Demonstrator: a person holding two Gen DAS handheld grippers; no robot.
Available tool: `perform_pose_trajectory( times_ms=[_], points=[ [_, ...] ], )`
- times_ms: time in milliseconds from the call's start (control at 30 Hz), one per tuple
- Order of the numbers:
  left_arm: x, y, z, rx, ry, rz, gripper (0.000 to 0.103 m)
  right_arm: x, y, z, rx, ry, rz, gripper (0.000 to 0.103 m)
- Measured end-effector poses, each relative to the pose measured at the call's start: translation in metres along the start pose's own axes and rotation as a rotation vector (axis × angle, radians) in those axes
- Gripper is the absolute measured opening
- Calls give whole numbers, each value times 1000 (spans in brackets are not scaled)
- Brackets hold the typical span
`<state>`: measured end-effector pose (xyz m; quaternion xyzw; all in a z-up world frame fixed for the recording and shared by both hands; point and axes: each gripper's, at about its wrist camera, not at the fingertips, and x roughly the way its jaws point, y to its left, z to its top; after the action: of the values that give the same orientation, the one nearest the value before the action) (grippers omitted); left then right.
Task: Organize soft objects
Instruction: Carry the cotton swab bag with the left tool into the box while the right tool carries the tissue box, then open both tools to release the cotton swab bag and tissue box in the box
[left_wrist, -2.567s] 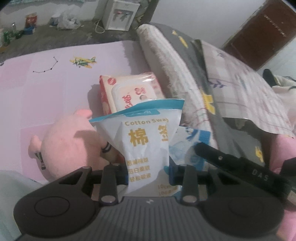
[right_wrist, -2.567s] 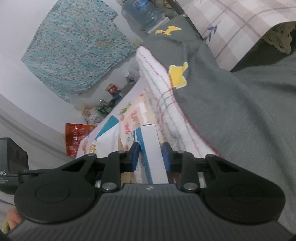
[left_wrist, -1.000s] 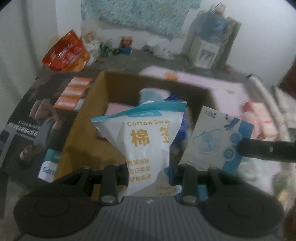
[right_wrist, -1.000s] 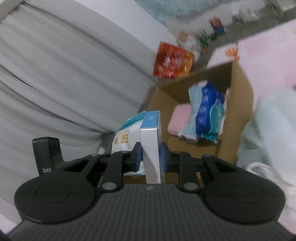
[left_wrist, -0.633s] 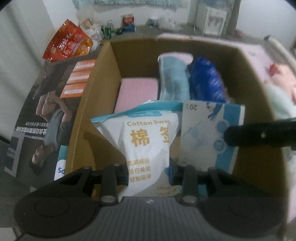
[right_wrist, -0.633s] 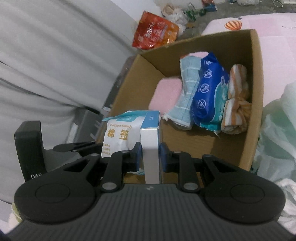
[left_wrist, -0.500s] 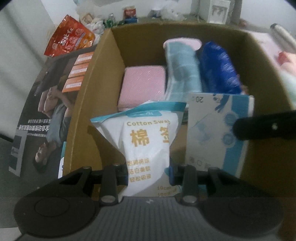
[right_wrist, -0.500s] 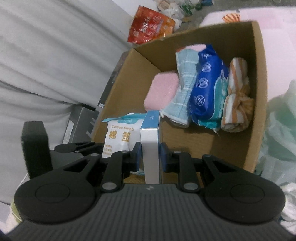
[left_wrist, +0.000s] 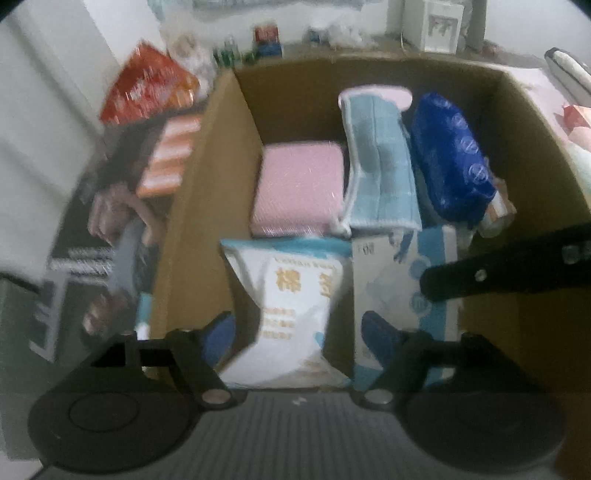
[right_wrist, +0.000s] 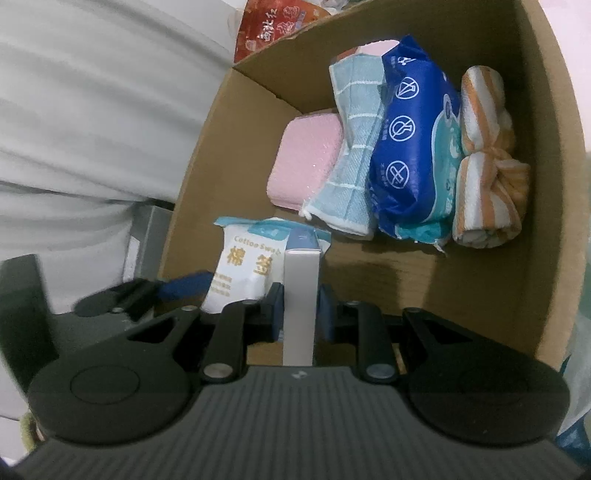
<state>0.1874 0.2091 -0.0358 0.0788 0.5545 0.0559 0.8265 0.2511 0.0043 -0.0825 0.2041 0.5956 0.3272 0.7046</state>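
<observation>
Both grippers hang over an open cardboard box (left_wrist: 207, 192) (right_wrist: 546, 155). My left gripper (left_wrist: 299, 332) is open, its blue pads spread wide. The white cotton swab bag (left_wrist: 295, 302) sits loose between them in the box's near left corner; it also shows in the right wrist view (right_wrist: 243, 269). My right gripper (right_wrist: 300, 306) is shut on a white and blue box (right_wrist: 301, 291), held upright beside the bag (left_wrist: 402, 295). Inside lie a pink sponge (right_wrist: 306, 158), a light blue towel (right_wrist: 354, 155), a blue wipes pack (right_wrist: 410, 144) and an orange striped towel (right_wrist: 487, 162).
A red snack bag (left_wrist: 147, 88) and a dark printed carton (left_wrist: 110, 229) lie left of the box. A white curtain (right_wrist: 92, 110) hangs at the left. A pale plastic bag (right_wrist: 580, 369) lies right of the box. Part of the box floor (right_wrist: 424, 280) at the near right is bare.
Both grippers moved down into the box. My left gripper opened and let go of the cotton swab bag. My right gripper still holds the white and blue box.
</observation>
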Motion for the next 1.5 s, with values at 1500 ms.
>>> perform_pose_trajectory(
  times_ms=[1500],
  points=[
    [8,2,-13,-78,18,-126,61,-234,-62,-108,-88,-411,73,32]
  ],
)
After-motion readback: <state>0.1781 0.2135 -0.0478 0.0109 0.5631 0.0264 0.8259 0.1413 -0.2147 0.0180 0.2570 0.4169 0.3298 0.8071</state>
